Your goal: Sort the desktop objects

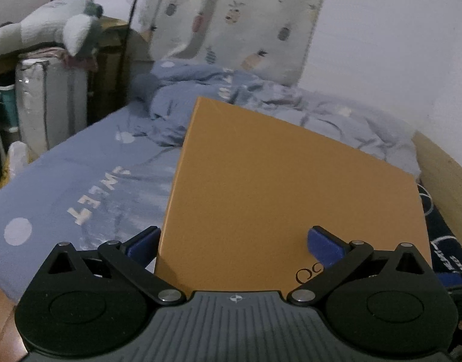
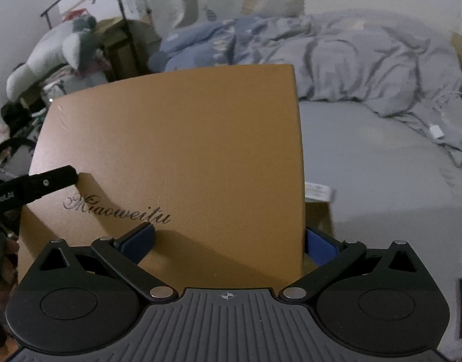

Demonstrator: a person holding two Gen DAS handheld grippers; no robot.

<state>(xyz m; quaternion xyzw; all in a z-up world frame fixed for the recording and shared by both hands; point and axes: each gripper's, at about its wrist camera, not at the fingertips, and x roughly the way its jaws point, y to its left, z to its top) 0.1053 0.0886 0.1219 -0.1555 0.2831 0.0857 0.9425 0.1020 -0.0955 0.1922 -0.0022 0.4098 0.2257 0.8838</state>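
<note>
Orange box (image 1: 285, 187) sat between the fingers of both grippers. Left gripper (image 1: 234, 246) and right gripper (image 2: 227, 242) each stood spread, straddling an edge; a firm grasp could not be confirmed. Box looked stiff, light, smooth-faced; best held at opposite edges.

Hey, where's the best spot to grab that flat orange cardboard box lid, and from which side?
Take the flat orange cardboard box lid by its thin edges, from opposite sides. It is broad and flat, too wide to span; only a rim fits between fingers. The right hand-held gripper straddles the near right corner, the left hand-held gripper the opposite edge.
</note>
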